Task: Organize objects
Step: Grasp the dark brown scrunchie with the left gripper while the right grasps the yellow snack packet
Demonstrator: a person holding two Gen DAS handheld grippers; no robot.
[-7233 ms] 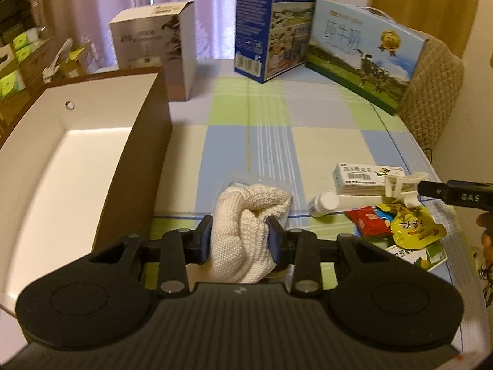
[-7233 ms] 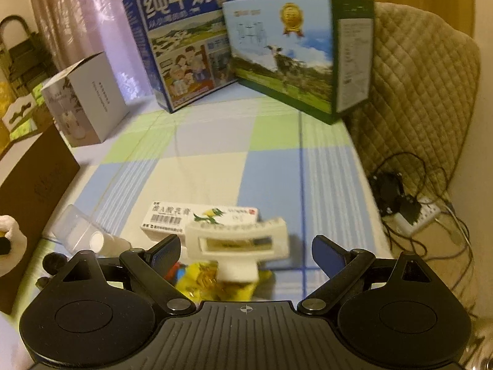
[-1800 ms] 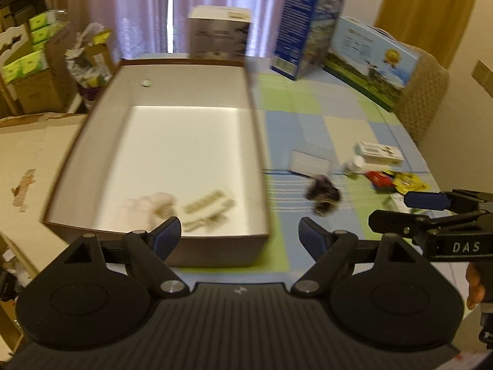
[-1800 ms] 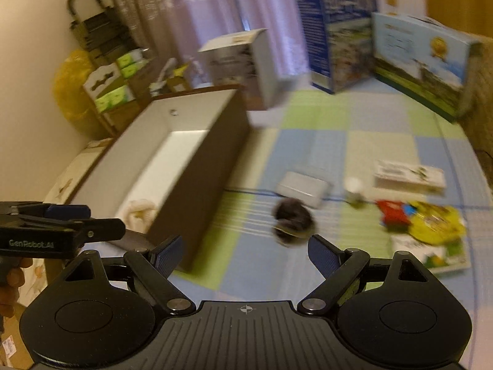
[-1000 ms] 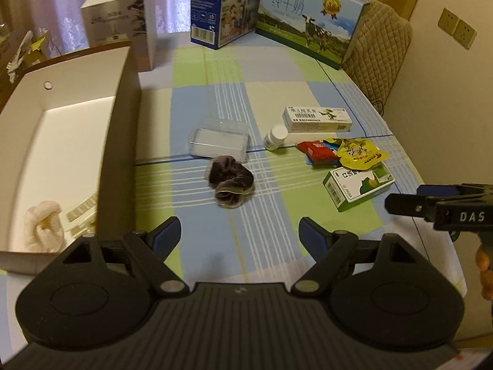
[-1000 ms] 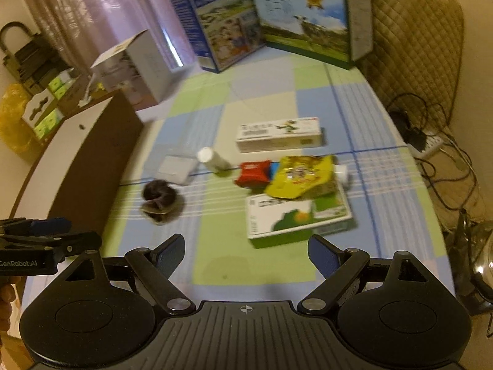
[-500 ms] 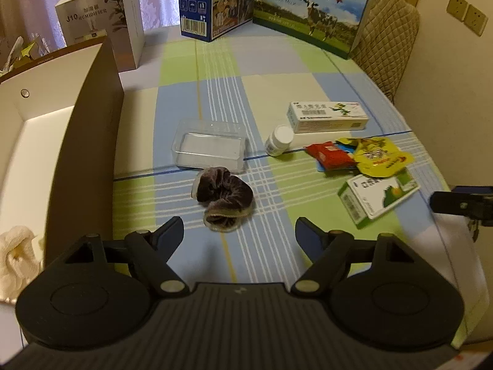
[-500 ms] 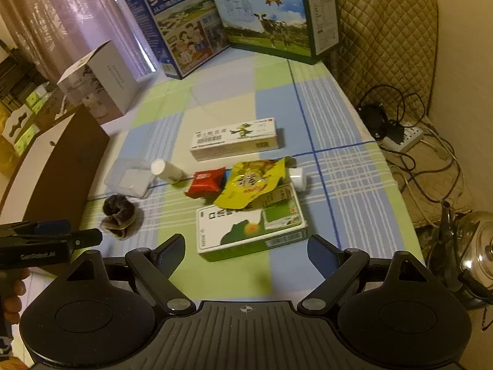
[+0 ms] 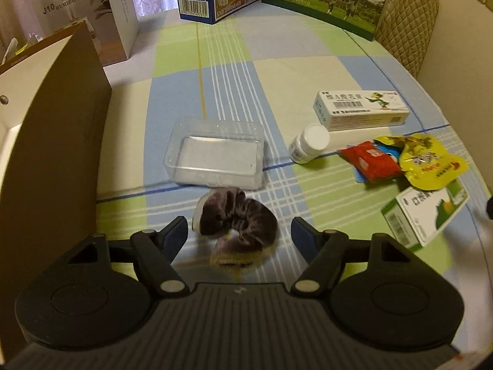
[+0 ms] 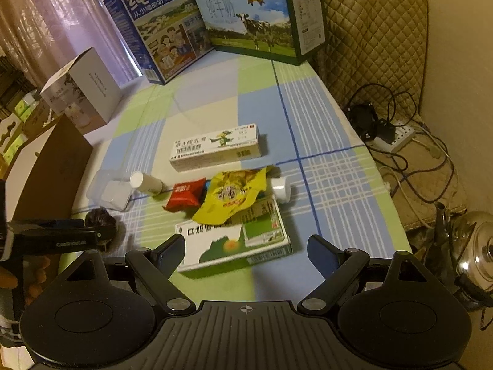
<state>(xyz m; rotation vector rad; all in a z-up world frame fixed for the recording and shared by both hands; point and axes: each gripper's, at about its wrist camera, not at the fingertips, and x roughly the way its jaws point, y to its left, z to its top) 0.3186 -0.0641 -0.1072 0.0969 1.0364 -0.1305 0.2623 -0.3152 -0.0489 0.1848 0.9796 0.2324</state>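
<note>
My left gripper (image 9: 239,234) is open, its jaws on either side of a dark purple velvet scrunchie (image 9: 237,217) on the checked tablecloth. The scrunchie also shows in the right wrist view (image 10: 100,219), behind the left gripper's finger. My right gripper (image 10: 246,254) is open over a green-and-white medicine box (image 10: 234,243). A yellow pouch (image 10: 234,195), a red packet (image 10: 186,194), a white pill bottle (image 10: 144,182), a long white box (image 10: 215,148) and a clear plastic tray (image 9: 215,152) lie on the table. The brown storage box (image 9: 46,141) stands at the left.
Two milk cartons (image 10: 166,27) (image 10: 258,18) and a white humidifier box (image 10: 83,92) stand at the table's far side. A quilted chair (image 10: 376,30) is on the right. Cables, a power strip (image 10: 397,137) and a steel kettle (image 10: 474,259) lie on the floor right of the table.
Both grippers have moved forward and down. The left one has closed in around the scrunchie, the right one over the green-and-white box. Both stay open.
</note>
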